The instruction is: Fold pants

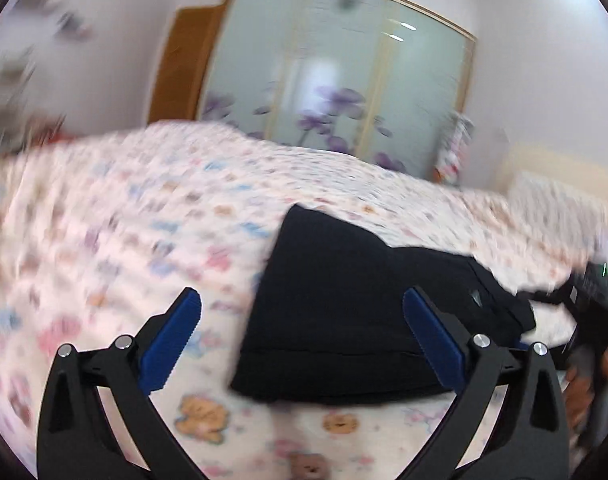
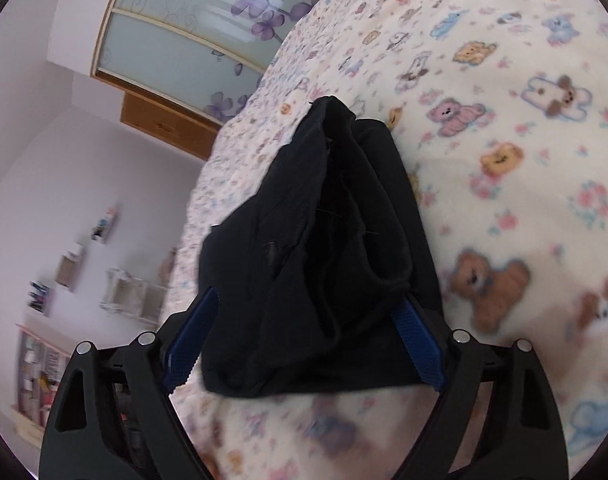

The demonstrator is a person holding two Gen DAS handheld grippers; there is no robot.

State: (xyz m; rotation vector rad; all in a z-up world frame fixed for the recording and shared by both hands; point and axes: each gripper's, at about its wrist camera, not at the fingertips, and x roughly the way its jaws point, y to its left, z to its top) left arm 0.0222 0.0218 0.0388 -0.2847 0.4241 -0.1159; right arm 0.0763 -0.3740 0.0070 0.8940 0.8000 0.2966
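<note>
Black pants (image 1: 344, 300) lie bunched on a bed's teddy-bear blanket (image 1: 123, 220), both tools spread wide.

From the left gripper (image 1: 301, 336) we see the pants as a flat dark slab, a hemmed edge nearest us, its blue pads (image 1: 171, 344) parted above the blanket and cloth, gripping nothing. The right gripper (image 2: 304, 344) shows what that view cannot (a rumpled, open end of the pants (image 2: 324, 248), folds heaped between its parted fingers), plus wall shelves (image 2: 75, 264). Only the left view catches the other tool at its edge, blurred.
</note>
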